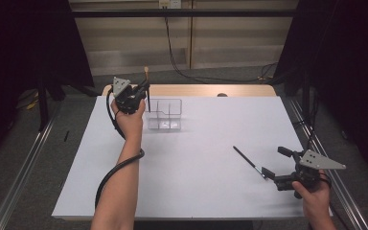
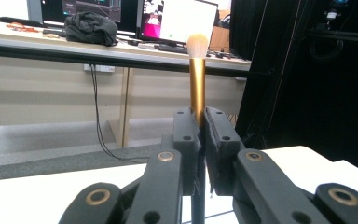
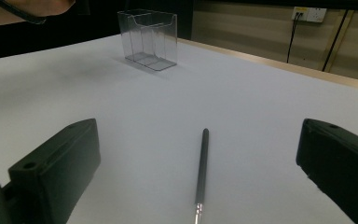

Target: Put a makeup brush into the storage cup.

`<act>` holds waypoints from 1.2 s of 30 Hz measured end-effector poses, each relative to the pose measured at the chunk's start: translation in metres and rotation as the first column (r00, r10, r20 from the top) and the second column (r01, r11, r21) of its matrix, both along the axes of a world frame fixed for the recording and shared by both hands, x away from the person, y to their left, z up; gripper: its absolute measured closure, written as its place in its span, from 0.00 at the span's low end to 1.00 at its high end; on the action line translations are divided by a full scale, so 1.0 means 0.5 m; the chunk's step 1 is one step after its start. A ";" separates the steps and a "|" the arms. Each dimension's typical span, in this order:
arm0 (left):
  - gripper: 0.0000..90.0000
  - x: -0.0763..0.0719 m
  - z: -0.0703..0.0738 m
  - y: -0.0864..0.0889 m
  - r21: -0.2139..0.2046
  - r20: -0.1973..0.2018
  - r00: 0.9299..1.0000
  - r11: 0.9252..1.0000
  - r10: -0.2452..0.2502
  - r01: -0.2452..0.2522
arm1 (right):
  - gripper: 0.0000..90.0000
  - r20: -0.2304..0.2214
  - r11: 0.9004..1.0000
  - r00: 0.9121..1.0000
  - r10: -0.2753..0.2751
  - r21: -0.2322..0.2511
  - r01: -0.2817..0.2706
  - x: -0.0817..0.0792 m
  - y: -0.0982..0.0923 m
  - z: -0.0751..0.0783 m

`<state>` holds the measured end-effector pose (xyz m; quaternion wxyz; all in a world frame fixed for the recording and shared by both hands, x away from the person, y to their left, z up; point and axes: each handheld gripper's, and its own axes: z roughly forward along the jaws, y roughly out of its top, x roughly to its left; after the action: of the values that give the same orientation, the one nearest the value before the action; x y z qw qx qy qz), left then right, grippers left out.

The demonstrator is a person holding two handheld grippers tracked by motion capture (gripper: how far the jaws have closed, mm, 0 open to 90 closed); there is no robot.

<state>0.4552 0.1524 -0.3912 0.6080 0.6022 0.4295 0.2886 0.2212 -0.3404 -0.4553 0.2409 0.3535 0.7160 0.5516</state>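
Nearest the person, the right gripper (image 1: 271, 165) sits low over the white matte table (image 1: 196, 191) with its chunky black jaws spread wide and nothing between them. Just ahead of it lies a slim dark stick (image 3: 201, 170), round in section with a shiny metal end, flat on the sheet. Farther back is a clear plastic organizer box (image 1: 165, 115), hard-edged, with dividers inside. At its left side the left gripper (image 1: 146, 90) is clamped tight on a makeup brush (image 2: 197, 79): smooth gold-coloured metal ferrule, fluffy pale bristles on top, thin black handle hanging down at the box's left edge, upright.
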 end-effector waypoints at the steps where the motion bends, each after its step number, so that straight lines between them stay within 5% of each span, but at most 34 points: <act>1: 0.93 -0.001 -0.001 0.002 0.009 -0.001 1.000 1.000 -0.005 0.005 | 0.00 0.000 1.000 1.000 -0.001 0.000 0.001 0.000 0.001 0.000; 36: 0.93 -0.014 -0.029 0.011 -0.007 -0.031 0.999 1.000 -0.008 0.007 | 0.00 -0.004 1.000 1.000 0.004 -0.004 -0.004 0.000 0.003 0.001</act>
<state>0.4483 0.1580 -0.4058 0.6043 0.6062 0.4375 0.2756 0.2212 -0.3391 -0.4548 0.2391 0.3525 0.7183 0.5501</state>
